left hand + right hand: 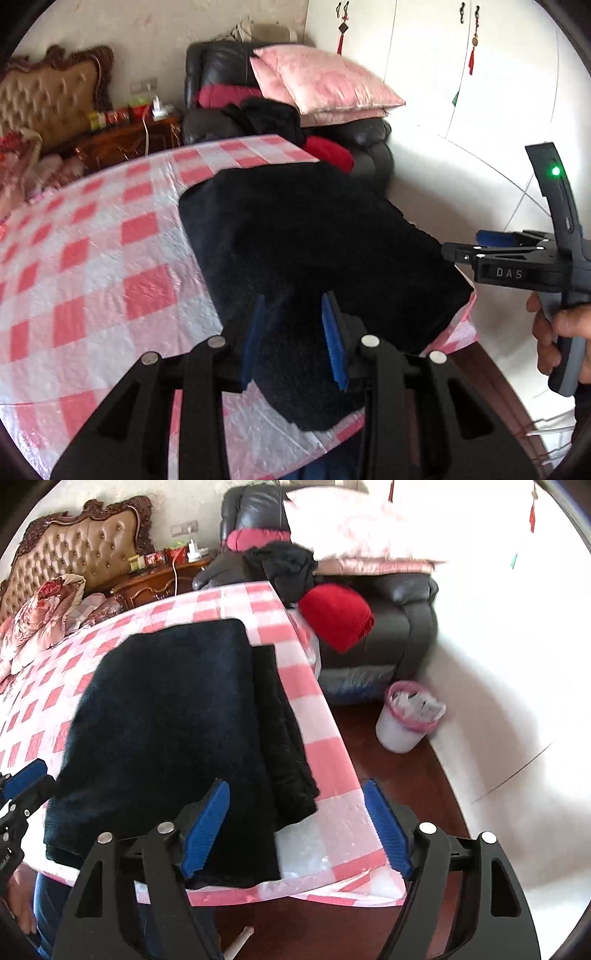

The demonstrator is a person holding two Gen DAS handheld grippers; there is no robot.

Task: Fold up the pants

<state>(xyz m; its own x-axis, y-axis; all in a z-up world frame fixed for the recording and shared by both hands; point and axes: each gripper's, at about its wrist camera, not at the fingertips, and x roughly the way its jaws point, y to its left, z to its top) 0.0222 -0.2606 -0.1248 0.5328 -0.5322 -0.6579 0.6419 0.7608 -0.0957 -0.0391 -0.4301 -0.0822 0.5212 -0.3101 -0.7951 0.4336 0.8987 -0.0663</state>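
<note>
Our left tool [295, 339] pinches the near end of the black pants [166, 716] on the checkered surface [332, 738]. Our right tool [295, 827] waits open by their right edge.

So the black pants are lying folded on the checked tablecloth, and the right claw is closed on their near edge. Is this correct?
Not quite. The right wrist view shows the right claw open, its blue fingers spread wide and gripping nothing. The black pants do lie folded on the checked tablecloth.
</note>
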